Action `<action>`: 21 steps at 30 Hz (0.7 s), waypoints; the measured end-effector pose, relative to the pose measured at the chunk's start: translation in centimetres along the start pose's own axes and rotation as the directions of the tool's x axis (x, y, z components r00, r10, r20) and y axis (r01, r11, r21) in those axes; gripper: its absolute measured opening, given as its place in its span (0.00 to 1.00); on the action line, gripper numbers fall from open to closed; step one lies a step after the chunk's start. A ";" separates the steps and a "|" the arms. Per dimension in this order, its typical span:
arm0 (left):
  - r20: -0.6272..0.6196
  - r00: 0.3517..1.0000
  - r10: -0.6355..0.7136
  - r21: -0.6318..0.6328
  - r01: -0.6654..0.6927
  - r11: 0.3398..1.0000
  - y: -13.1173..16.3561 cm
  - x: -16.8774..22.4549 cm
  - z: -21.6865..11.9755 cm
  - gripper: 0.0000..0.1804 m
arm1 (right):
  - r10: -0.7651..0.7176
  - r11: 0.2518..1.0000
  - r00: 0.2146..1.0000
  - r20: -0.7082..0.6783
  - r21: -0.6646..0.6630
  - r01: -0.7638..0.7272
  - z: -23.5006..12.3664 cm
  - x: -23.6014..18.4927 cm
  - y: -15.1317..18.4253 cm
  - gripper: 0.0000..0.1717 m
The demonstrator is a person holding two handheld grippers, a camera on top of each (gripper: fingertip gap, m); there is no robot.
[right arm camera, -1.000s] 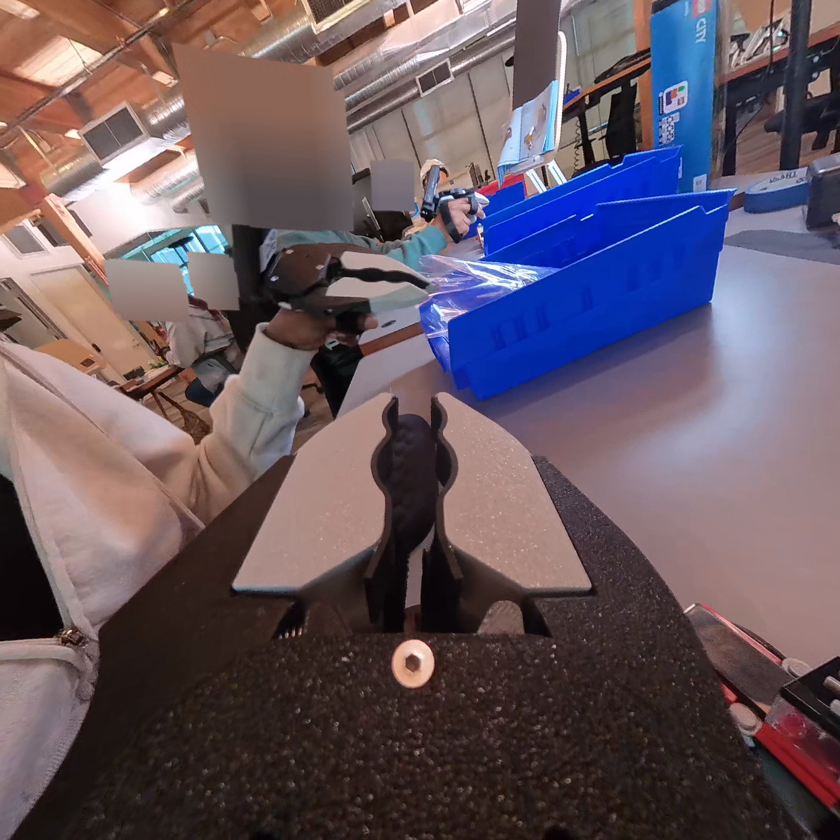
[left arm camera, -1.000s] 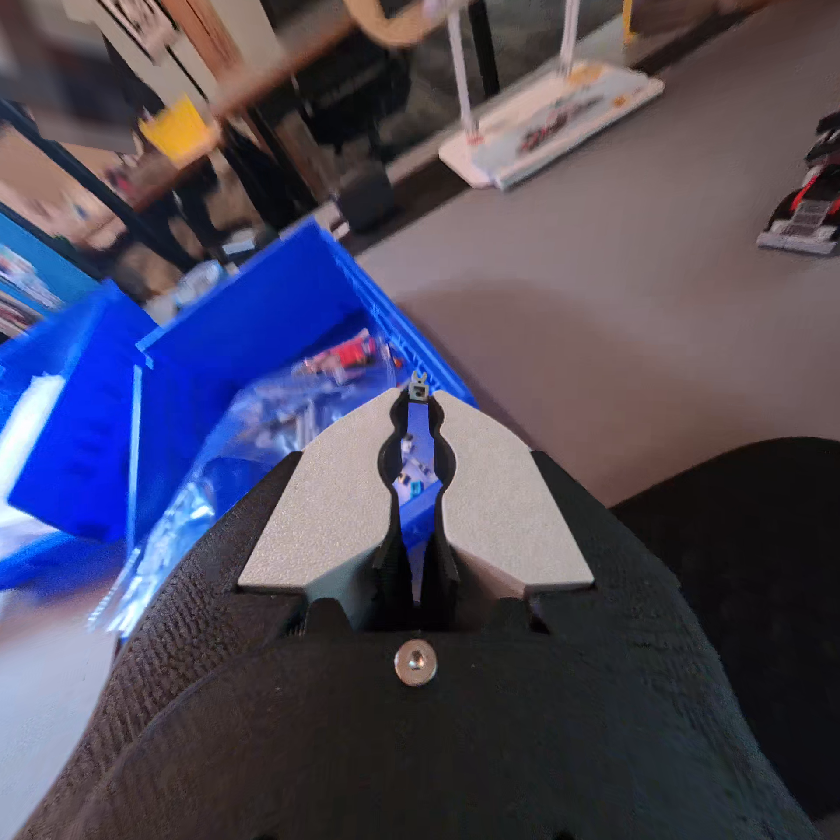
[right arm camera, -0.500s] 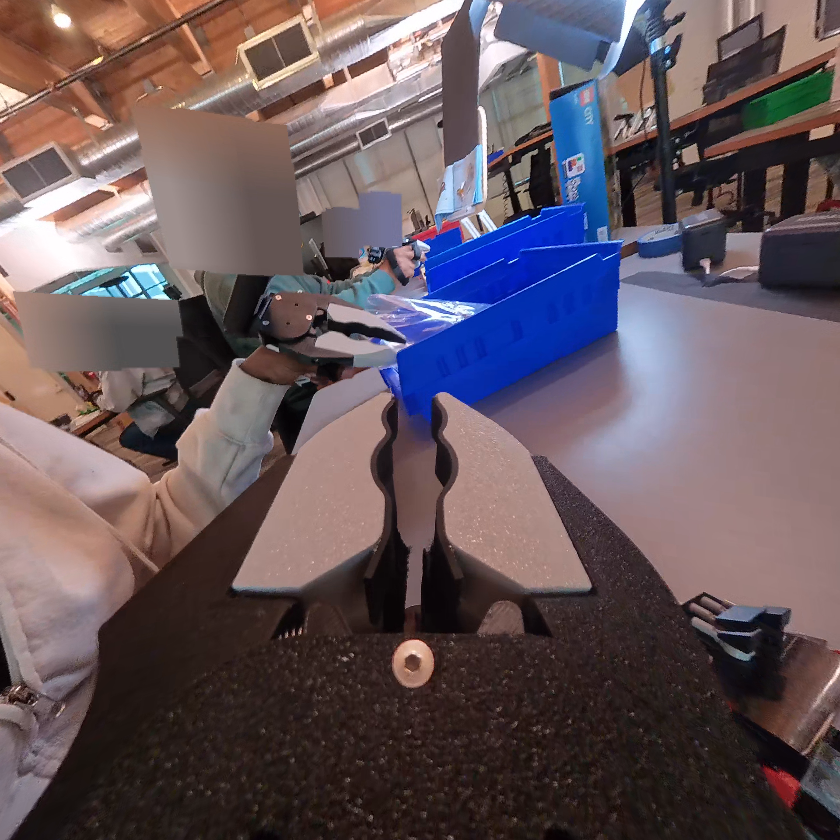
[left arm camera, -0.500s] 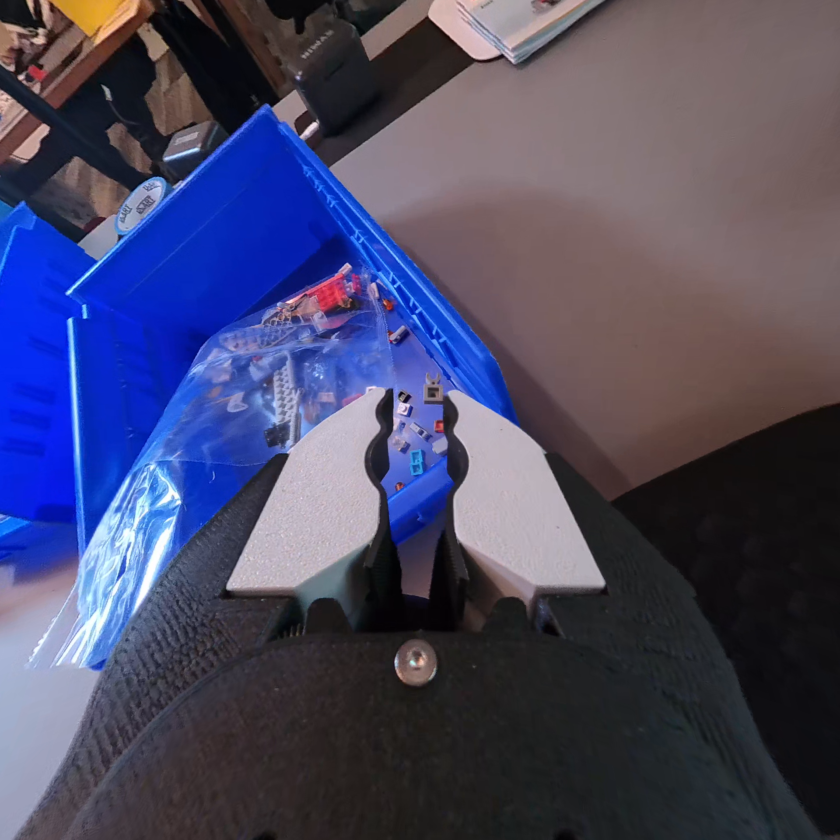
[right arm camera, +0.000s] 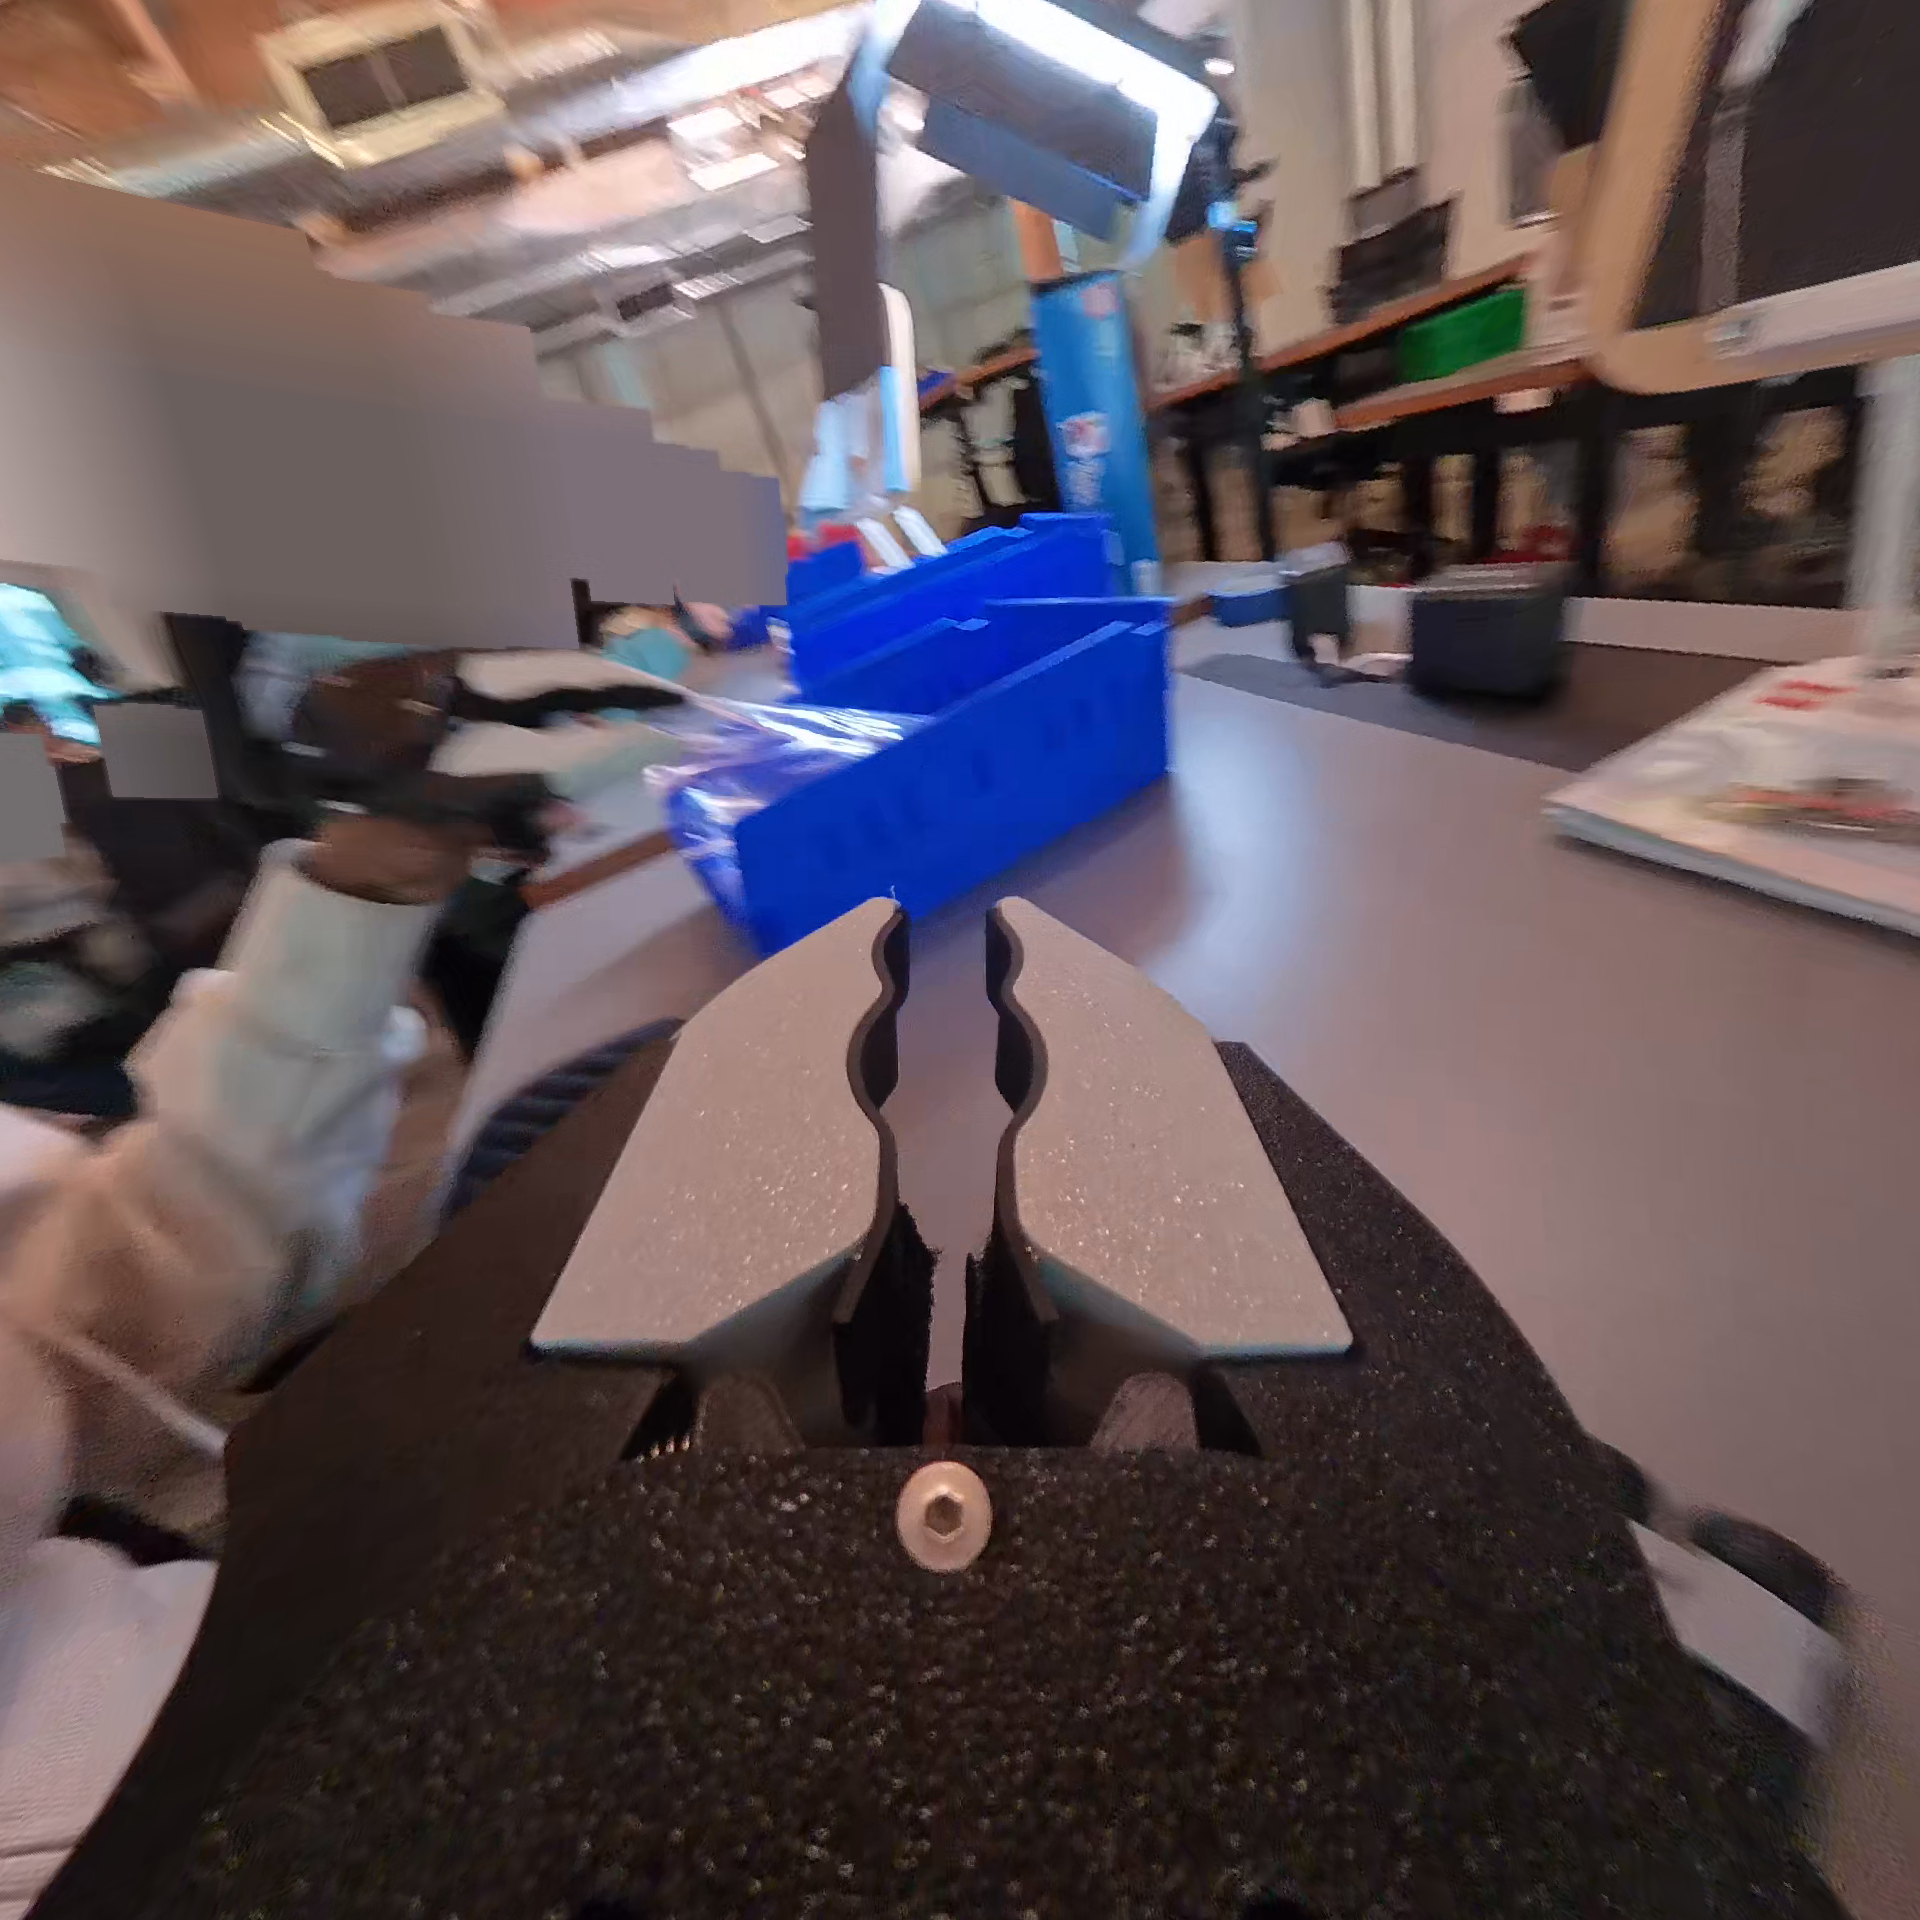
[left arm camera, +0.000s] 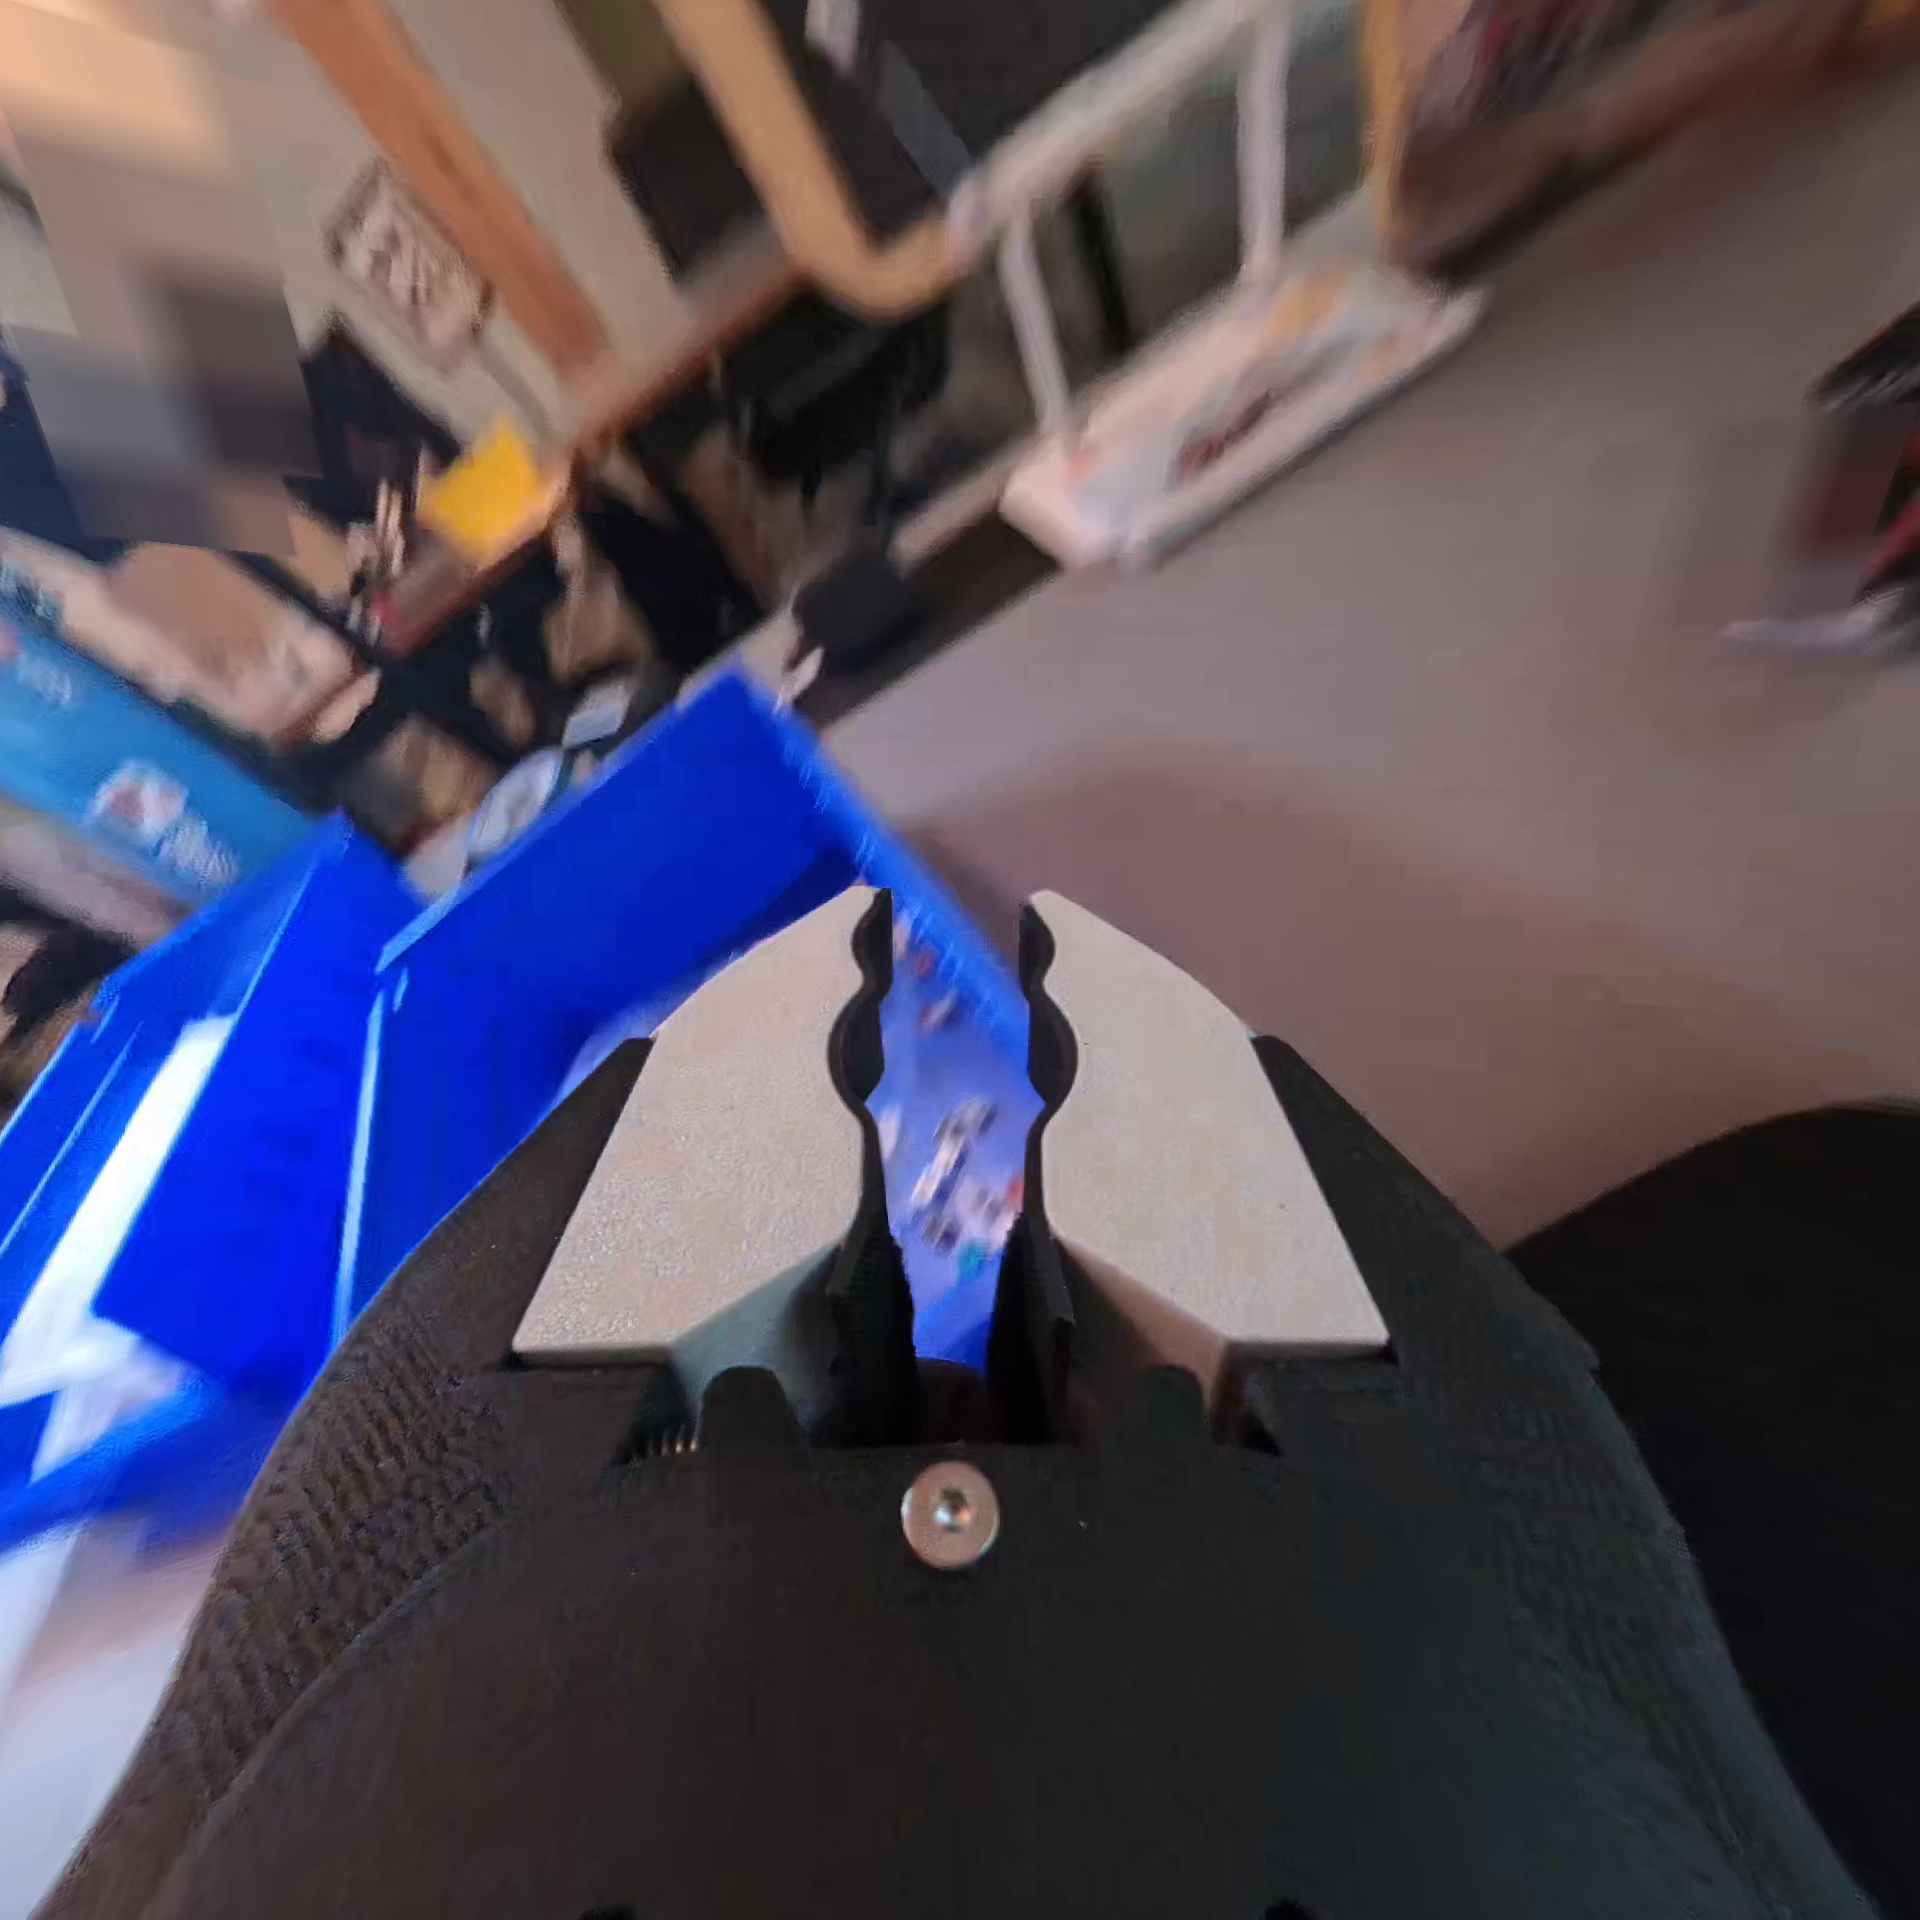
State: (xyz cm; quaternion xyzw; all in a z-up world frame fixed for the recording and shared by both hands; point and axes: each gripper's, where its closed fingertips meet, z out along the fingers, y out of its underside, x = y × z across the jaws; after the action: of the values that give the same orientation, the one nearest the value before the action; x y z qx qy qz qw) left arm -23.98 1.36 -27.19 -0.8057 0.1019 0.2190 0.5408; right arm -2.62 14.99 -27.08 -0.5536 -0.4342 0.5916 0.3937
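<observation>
Bins: several blue bins (right arm camera: 966, 800) stand in a row on the grey desk (right arm camera: 1455, 1039), side by side; the left wrist view blurs them.
Nearest bin: holds a clear bag (right arm camera: 769, 727) that spills over its near end, and small loose pieces (left arm camera: 951, 1153), red, white and dark, seen on its floor between the left fingers.
Next bin: something white (left arm camera: 114, 1174) lies in it, too blurred to name.
Left gripper (left arm camera: 956, 914): spread, nothing between the pads; it hangs above the nearest bin's right wall, tips apart from it. The right wrist view shows it beside the bag's end, held by a hand (right arm camera: 384, 862) in a pale sleeve.
Right gripper (right arm camera: 943, 920): fingers apart with a narrow gap, nothing in it; it points over bare desk toward the nearest bin's side, short of touching.
Around: a booklet (right arm camera: 1745, 800) lies flat on the desk to the right; a dark box (right arm camera: 1486, 644) sits behind it; a tall blue box (right arm camera: 1091, 416) stands past the bins.
Change: half a second ago the left gripper looked steeply down into the bin; now it is tilted up and the view is smeared. A second ago its jaws pinched a small grey piece; that piece is gone from them.
</observation>
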 end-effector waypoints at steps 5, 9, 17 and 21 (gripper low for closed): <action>-0.504 0.863 0.033 0.288 0.132 0.949 -8.4 11.9 -0.2 0.14 | -0.228 0.941 0.959 -0.170 -0.290 0.172 -2.0 4.1 3.0 0.22; -0.718 0.694 0.046 0.183 0.125 0.975 -8.0 20.9 4.6 0.21 | -0.350 0.859 0.918 -0.185 -0.454 0.236 -3.1 5.8 5.2 0.30; -0.701 0.713 -0.020 0.005 0.034 0.999 -4.9 25.4 13.1 0.22 | -0.366 0.715 0.929 0.046 -0.625 0.313 -6.8 3.7 8.8 0.13; -0.668 0.744 0.016 0.055 0.029 0.998 -5.2 25.1 13.0 0.20 | -0.390 0.594 0.914 0.115 -0.727 0.345 -6.5 4.5 11.9 0.13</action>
State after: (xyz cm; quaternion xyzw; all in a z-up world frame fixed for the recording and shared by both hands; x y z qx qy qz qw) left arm -2.88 17.15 -38.66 -0.8139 0.2927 -0.0890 0.4940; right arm 3.70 16.02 -39.83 -0.5790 -0.7275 0.2573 0.2633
